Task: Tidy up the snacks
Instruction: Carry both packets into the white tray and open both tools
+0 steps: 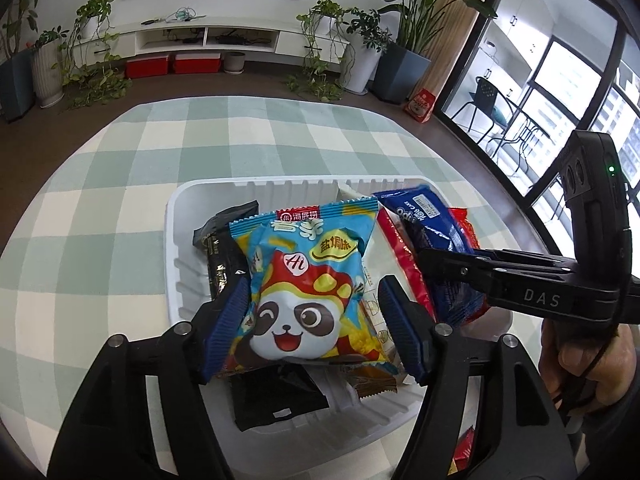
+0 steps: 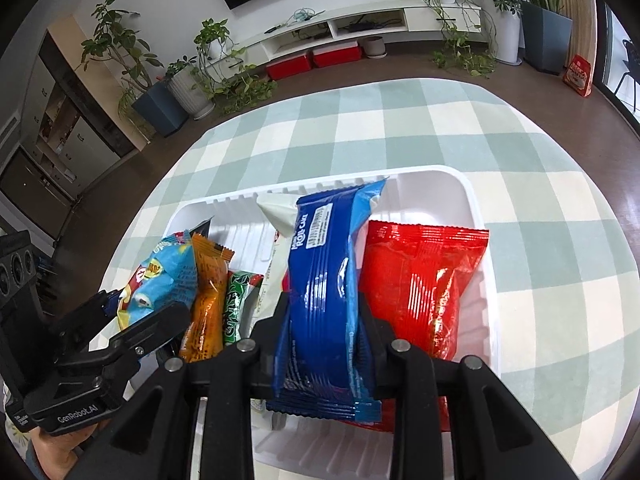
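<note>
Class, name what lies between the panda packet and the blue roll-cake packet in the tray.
In the right wrist view, an orange packet and a green packet lie between panda packet and blue roll-cake packet.

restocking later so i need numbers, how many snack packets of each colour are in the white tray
light blue packet: 1
dark blue packet: 1
red packet: 1
orange packet: 1
green packet: 1
white packet: 1
black packet: 1 at least, partly hidden
total: 7 at least

Right tongs (image 2: 325, 322) clamp a blue roll-cake packet (image 2: 326, 280), upright over the white tray (image 2: 478, 216). Red packet (image 2: 420, 284) just right of it, in tray. Left: green (image 2: 240, 300), orange (image 2: 206, 292), light-blue panda packets (image 2: 160, 280). Left tongs (image 2: 132, 320) near panda packet. Checked tabletop (image 2: 540, 152).
</note>
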Demonstrator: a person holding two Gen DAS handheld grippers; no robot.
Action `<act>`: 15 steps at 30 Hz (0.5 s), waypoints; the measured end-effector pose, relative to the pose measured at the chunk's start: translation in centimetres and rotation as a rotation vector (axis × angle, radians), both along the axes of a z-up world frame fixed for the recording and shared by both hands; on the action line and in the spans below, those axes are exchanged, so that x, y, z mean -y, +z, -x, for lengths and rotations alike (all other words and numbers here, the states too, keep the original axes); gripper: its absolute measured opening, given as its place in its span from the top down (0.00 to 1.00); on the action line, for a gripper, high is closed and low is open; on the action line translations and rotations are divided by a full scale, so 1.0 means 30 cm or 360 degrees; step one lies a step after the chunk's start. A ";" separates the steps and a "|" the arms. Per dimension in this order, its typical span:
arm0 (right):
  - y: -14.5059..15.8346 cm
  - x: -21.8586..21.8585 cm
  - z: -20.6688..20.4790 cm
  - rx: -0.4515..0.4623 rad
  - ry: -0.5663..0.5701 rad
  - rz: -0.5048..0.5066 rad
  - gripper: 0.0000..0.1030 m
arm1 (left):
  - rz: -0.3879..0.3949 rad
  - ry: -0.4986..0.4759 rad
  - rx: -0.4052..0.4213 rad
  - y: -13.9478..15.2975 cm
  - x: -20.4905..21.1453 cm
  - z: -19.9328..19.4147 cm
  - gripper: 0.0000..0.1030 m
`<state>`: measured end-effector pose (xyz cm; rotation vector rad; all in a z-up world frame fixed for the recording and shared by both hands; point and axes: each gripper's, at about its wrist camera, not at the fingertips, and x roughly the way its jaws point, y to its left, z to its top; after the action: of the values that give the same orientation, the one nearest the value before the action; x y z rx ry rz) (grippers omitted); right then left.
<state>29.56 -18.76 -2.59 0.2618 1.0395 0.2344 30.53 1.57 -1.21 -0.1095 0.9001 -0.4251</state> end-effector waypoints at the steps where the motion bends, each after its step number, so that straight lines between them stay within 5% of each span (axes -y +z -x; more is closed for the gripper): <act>1: 0.000 -0.001 -0.001 0.0001 -0.0004 0.0000 0.66 | -0.0001 -0.0001 -0.0001 0.000 -0.001 0.002 0.32; 15: 0.069 -0.013 0.051 0.0159 -0.0031 0.0048 0.64 | 0.0022 0.0010 0.0114 0.069 -0.023 0.081 0.31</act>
<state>28.03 -18.38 -0.50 0.2305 0.9404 0.2122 28.10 2.27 0.86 -0.1093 0.8263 -0.4268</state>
